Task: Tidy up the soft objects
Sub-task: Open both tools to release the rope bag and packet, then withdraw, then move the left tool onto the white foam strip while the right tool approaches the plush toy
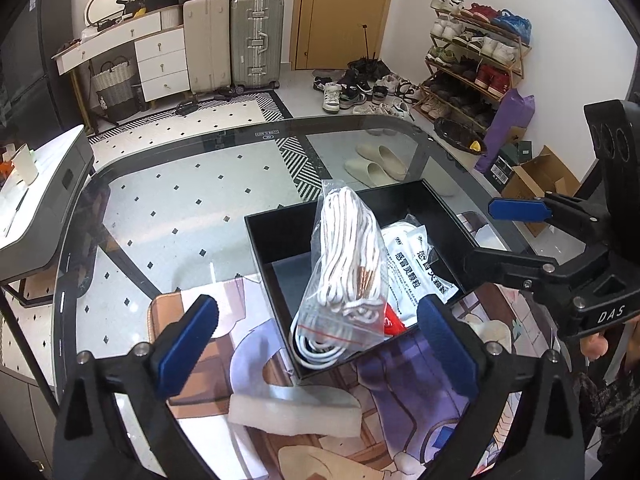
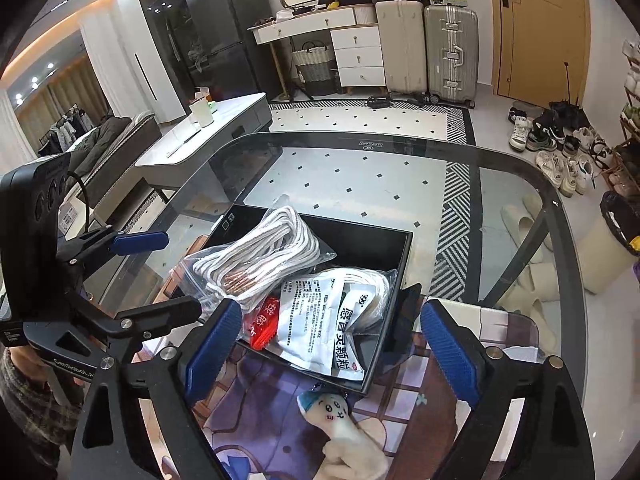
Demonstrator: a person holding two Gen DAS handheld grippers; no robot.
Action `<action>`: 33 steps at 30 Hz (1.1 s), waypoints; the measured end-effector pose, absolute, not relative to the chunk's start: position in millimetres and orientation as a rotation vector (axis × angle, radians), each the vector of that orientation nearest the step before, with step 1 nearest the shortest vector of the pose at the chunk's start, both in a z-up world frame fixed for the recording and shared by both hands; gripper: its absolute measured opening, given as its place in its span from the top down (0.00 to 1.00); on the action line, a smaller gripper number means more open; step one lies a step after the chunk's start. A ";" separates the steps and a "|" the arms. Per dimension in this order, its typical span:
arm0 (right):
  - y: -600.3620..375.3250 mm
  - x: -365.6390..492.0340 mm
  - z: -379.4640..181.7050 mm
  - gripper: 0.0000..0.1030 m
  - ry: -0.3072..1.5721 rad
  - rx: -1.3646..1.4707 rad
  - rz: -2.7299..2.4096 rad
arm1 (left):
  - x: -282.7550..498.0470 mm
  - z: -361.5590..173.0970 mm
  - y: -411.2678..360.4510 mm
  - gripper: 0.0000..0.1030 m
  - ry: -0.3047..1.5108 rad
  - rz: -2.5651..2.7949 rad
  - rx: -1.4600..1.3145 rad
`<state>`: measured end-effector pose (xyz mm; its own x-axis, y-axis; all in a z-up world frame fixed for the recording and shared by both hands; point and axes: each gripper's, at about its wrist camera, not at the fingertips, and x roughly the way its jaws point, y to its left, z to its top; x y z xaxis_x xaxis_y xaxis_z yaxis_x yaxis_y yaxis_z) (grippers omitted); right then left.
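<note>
A black open box (image 1: 280, 236) (image 2: 376, 240) stands on a printed mat on the glass table. In it lie a clear bag of white cord (image 1: 348, 264) (image 2: 256, 260), white medicine sachets (image 1: 416, 268) (image 2: 320, 320) and a red packet (image 1: 392, 320) (image 2: 264, 320). A white foam piece (image 1: 296, 412) lies on the mat in front of the box, between my left gripper's fingers. My left gripper (image 1: 316, 344) is open and empty. A small cream plush toy (image 2: 344, 432) lies on the mat below the box. My right gripper (image 2: 332, 348) is open and empty above it.
The printed mat (image 1: 248, 360) (image 2: 404, 412) covers the near part of the glass table (image 1: 168, 200) (image 2: 500, 200). The right gripper shows at the right in the left wrist view (image 1: 520, 236). The left gripper shows at the left in the right wrist view (image 2: 152, 276).
</note>
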<state>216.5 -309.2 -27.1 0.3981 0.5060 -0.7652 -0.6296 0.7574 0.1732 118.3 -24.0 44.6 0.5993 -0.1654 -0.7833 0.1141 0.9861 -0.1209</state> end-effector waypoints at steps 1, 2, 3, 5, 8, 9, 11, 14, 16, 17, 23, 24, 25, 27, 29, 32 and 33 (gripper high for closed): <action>-311.3 214.3 -27.3 0.08 0.910 -0.153 0.723 | 116.0 44.2 -24.8 0.02 0.916 -0.162 -0.062; -313.2 212.3 -27.2 0.07 0.909 -0.154 0.723 | 113.5 43.0 -23.5 0.01 0.919 -0.161 -0.063; -315.4 210.3 -28.1 0.07 0.907 -0.157 0.720 | 111.0 41.7 -22.6 0.01 0.922 -0.159 -0.063; -318.8 209.2 -28.6 0.07 0.907 -0.160 0.714 | 106.9 38.3 -20.8 0.01 0.933 -0.155 -0.064; -324.9 205.5 -30.9 0.06 0.910 -0.161 0.704 | 98.4 33.8 -18.9 0.01 0.938 -0.143 -0.065; -325.4 203.5 -31.2 0.06 0.911 -0.162 0.700 | 96.4 32.0 -18.0 0.01 0.942 -0.142 -0.070; -328.7 201.3 -32.6 0.06 0.915 -0.160 0.696 | 93.0 28.3 -16.0 0.01 0.950 -0.139 -0.078; -332.5 199.4 -35.2 0.06 0.922 -0.161 0.692 | 87.2 23.6 -15.5 0.01 0.960 -0.132 -0.077; -335.4 198.9 -36.7 0.06 0.934 -0.152 0.689 | 84.1 21.0 -14.8 0.01 0.963 -0.129 -0.077; -337.2 198.7 -37.6 0.06 0.937 -0.149 0.688 | 82.0 18.9 -14.1 0.01 0.966 -0.129 -0.079; -343.7 193.3 -44.8 0.06 0.958 -0.167 0.690 | 78.1 9.7 -8.9 0.01 0.998 -0.111 -0.106; -344.6 192.3 -46.6 0.06 0.962 -0.173 0.691 | 77.4 8.4 -9.2 0.01 1.003 -0.106 -0.110; -344.8 191.4 -48.1 0.06 0.966 -0.180 0.692 | 77.2 7.4 -8.5 0.01 1.007 -0.101 -0.114; -345.5 188.8 -52.2 0.06 0.974 -0.195 0.693 | 77.2 5.5 -8.1 0.00 1.017 -0.095 -0.125; -346.0 187.4 -55.1 0.06 0.980 -0.202 0.695 | 76.9 2.2 -6.5 0.00 1.029 -0.088 -0.141; -347.9 183.7 -59.8 0.06 0.990 -0.211 0.701 | 76.5 -3.1 -6.8 0.00 1.045 -0.066 -0.169; -348.5 182.4 -61.9 0.06 0.994 -0.215 0.702 | 76.9 -4.8 -6.2 0.00 1.051 -0.059 -0.182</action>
<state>182.4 -348.6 -61.9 0.3492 0.4426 -0.8260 -0.6302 0.7632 0.1426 76.9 -6.2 -4.8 0.4970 -0.1358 -0.8571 -0.0382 0.9833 -0.1779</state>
